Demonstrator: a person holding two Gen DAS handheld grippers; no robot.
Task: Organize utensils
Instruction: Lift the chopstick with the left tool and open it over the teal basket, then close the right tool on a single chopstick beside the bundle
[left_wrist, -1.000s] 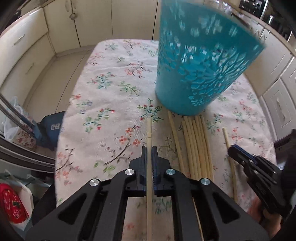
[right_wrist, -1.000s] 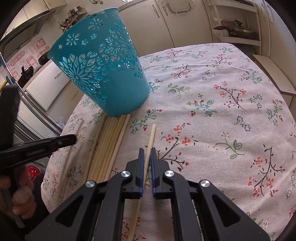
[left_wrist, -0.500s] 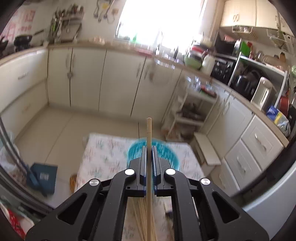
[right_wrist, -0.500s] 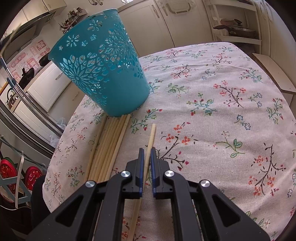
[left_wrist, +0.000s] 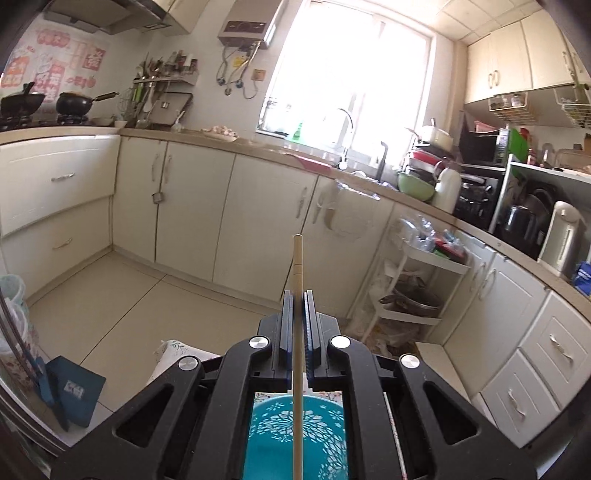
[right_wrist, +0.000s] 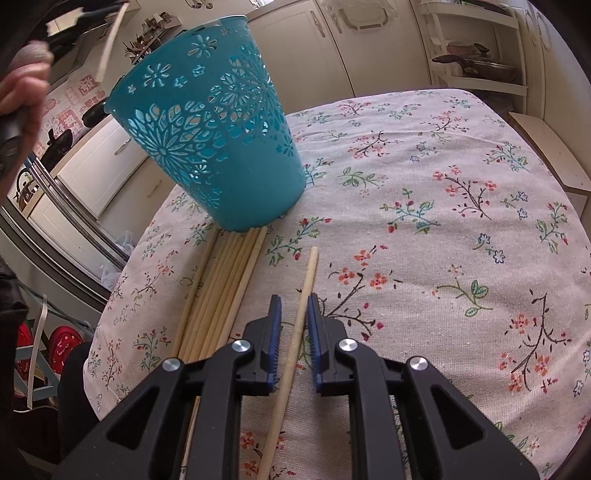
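Two grippers, two chopsticks in play. Up high, the left gripper is clamped tight on a pale wooden chopstick, the stick running straight up the middle between its pads and poking out past the tips toward the kitchen cabinets. Below it, through the gripper frame, sits the open mouth of the teal basket — the chopstick's lower length crosses right over it.

From the right wrist view, the left hand shows at the top left corner, above and to the left of the teal basket, with the tail of its chopstick hanging at a slant beside the basket's rim.

Down on the floral tablecloth, the right gripper points at a single chopstick lying on the cloth. Its jaws have just been opening — they stand narrowly apart now, the stick lying between them with a gap on the left side, pads not pressing on it. That stick lies loose on the cloth, its far end pointing toward the basket without reaching it.

Just to the left, a bundle of chopsticks lies side by side on the cloth, far ends tucked up against the foot of the basket, which stands upright on the table.
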